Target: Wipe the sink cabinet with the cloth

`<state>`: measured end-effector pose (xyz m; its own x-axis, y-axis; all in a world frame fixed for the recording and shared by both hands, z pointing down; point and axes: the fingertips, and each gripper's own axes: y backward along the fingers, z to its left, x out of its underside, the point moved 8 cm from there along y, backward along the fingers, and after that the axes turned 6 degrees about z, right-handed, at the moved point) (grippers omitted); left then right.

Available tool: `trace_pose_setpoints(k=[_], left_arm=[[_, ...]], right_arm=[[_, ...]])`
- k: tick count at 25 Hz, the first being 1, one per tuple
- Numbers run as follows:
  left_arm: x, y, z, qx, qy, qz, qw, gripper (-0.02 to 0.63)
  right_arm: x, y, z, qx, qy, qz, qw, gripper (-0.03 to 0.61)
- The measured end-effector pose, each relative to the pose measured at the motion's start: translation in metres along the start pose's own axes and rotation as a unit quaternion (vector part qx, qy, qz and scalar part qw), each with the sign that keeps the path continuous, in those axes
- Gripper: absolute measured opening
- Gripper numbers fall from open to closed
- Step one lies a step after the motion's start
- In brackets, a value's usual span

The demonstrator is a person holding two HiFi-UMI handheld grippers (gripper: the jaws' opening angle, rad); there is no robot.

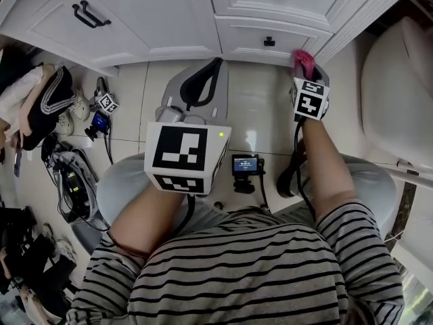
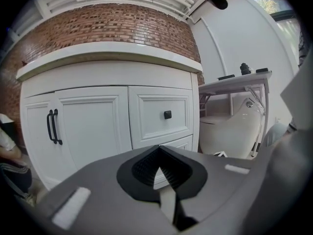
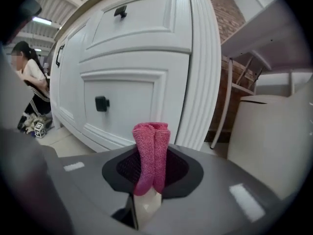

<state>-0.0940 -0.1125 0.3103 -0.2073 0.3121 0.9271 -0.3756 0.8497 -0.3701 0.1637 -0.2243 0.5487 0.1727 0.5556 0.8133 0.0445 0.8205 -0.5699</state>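
Closing in on cabinet, wipe not yet started.
Right gripper (image 1: 306, 73) is clamping pink cloth (image 3: 151, 151) just short of sink cabinet (image 3: 132, 97), lower right drawer; left gripper (image 2: 159, 151) is sitting pinched together, empty. Next, probably: pressing cloth flat against panel.

Your cloth (image 3: 151, 151) is a pink knit, nubbly and matt, pinched in the right gripper (image 3: 152, 175). That gripper's shell is smooth matt grey plastic with black ribbed pads (image 3: 181, 173), and the left gripper (image 2: 159, 155) has the same finish. The sink cabinet (image 1: 169, 12), at 12 o'clock in your head view, looks like white painted wood, smooth with a soft satin sheen. Its knob (image 3: 101, 103) is matt black. The floor tiles (image 1: 260, 107) are glossy cream. In the left gripper view, the brick wall (image 2: 107, 26) at 11 o'clock is rough, and the toilet (image 2: 230, 131) at 3 o'clock is glossy.
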Motion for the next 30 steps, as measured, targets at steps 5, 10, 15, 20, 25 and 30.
trace_pose_setpoints(k=[5, 10, 15, 20, 25, 30], left_arm=[[-0.006, 0.005, -0.004, -0.016, -0.024, -0.018, 0.9994, -0.008], [-0.012, 0.026, -0.007, -0.021, -0.009, -0.042, 0.9988, -0.008], [-0.02, 0.047, 0.0, -0.038, 0.023, -0.072, 0.9964, -0.008], [-0.013, 0.05, 0.0, -0.037, 0.046, -0.075, 0.9954, -0.008], [-0.005, 0.044, -0.006, -0.025, 0.049, -0.062, 0.9965, -0.008], [0.001, 0.039, -0.009, -0.022, 0.05, -0.051, 0.9972, -0.008]], right_arm=[[-0.065, 0.08, 0.018, -0.054, -0.002, -0.054, 0.997, 0.091], [-0.126, 0.191, 0.004, -0.115, -0.057, -0.132, 0.983, 0.092], [-0.118, 0.25, -0.003, -0.133, -0.094, -0.218, 0.962, 0.092], [-0.101, 0.242, 0.001, -0.133, -0.092, -0.198, 0.967, 0.092], [-0.097, 0.241, -0.004, -0.107, -0.094, -0.18, 0.973, 0.091], [-0.096, 0.244, -0.001, -0.112, -0.097, -0.18, 0.972, 0.091]])
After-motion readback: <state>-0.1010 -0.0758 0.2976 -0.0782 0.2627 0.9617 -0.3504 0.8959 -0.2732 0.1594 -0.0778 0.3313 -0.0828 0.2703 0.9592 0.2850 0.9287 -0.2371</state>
